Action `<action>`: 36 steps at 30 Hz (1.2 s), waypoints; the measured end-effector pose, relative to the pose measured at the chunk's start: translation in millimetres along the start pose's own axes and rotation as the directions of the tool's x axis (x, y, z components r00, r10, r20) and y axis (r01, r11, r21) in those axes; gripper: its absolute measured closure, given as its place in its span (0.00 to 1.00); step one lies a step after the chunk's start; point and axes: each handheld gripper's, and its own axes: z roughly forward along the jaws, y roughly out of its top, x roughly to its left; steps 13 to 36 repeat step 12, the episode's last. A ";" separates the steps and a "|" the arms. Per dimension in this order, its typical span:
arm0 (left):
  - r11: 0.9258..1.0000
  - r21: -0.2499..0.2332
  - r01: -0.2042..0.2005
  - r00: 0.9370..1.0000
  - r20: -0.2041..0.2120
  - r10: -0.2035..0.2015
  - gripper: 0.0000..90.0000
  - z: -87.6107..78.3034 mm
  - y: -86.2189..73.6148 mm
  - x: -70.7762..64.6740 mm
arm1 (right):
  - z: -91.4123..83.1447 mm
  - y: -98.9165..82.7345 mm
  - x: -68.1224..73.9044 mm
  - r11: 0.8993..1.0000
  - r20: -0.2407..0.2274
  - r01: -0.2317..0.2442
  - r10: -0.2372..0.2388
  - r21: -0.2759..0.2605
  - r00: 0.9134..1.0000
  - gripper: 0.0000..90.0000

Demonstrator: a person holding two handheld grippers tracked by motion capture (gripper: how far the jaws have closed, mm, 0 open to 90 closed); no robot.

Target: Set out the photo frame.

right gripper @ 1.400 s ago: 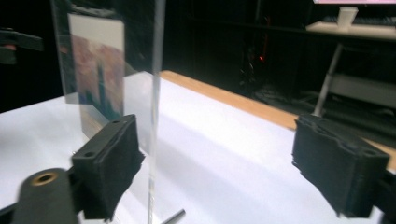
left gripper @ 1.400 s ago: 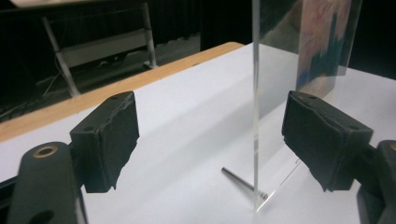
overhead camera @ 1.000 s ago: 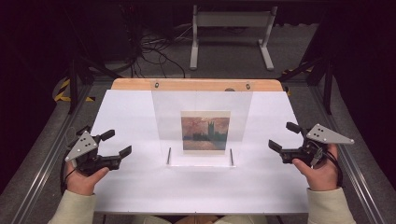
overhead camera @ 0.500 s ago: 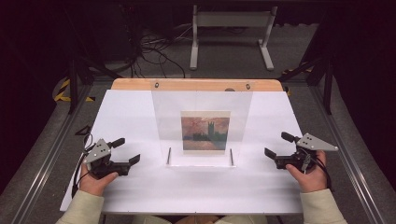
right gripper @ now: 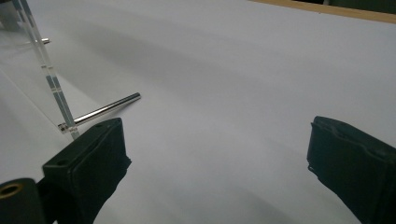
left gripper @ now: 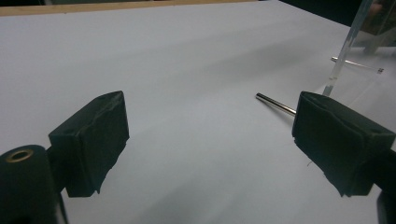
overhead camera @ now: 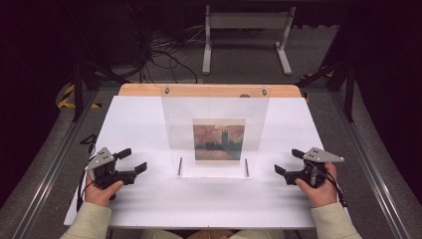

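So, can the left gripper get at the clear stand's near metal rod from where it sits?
Probably yes: the left gripper is open, and bare white tabletop lies between it and the rod.

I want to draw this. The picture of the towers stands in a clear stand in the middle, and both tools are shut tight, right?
Not quite. Both tools are open: the left tool and right tool have their jaws spread apart, as each gripper view shows. The picture does stand in the clear stand.

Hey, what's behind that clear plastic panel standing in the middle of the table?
Through the clear panel you see a small picture of towers against a reddish sky, then white table. How the picture is held up can't be told.
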 end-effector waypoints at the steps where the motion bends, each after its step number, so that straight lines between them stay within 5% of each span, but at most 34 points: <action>1: 1.000 -0.001 -0.001 1.000 0.000 0.001 0.13 0.1 0.0 0.0 | 0.0 -0.1 -0.3 1.000 0.001 -0.001 0.001 -0.001 1.000 0.06; 36: 1.000 0.005 -0.015 1.000 -0.022 0.015 0.16 -2.8 2.8 -2.4 | -0.4 0.5 -0.3 1.000 0.001 -0.002 0.002 -0.006 1.000 0.06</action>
